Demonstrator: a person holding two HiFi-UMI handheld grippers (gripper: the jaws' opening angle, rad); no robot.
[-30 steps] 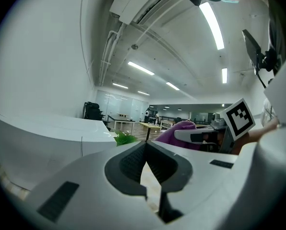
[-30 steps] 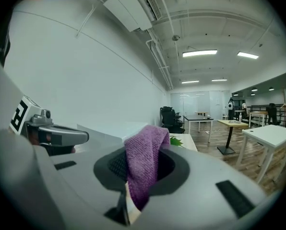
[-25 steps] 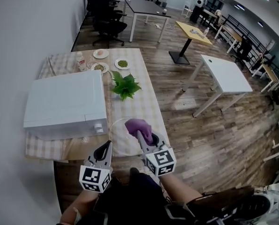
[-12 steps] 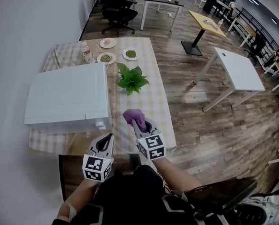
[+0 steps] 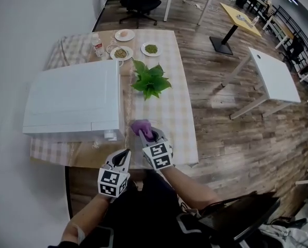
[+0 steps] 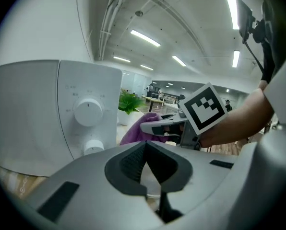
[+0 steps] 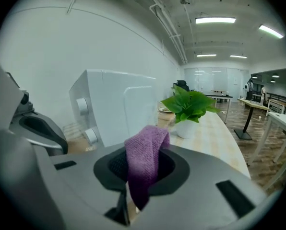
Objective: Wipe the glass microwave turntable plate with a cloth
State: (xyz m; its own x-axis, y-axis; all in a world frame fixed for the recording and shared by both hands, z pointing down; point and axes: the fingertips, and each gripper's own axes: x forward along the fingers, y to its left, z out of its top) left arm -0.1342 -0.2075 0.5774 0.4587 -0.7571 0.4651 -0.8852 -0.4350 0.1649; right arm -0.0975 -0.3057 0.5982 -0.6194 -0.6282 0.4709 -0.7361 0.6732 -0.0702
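A: Changed since 1 s ago?

B: Right gripper point(image 5: 145, 136) drawn back toward near edge of table point(image 5: 187, 138), cloth point(image 5: 140, 126) with it. Plate showed then as a pale disc; now mostly hidden under that gripper in head view.

A: Meaning for the wipe?

B: Probably mid-stroke, pulling toward the near rim. Not judged finished.

A: Grips?

B: Right clamped on cloth, a limp bunch hanging out ahead of the jaws. Left gripper point(image 6: 146, 145) closed on a pale glassy edge, taken for the rim of the plate point(image 6: 150, 178). Looks like steadying, at the near edge just beside the microwave point(image 5: 71, 105).

A: Materials?

B: Cloth purple, coarse knit, soft. Plate clear, smooth, round; likely slippery. Microwave white, boxy, 2 round knobs. Table under a checked cover.
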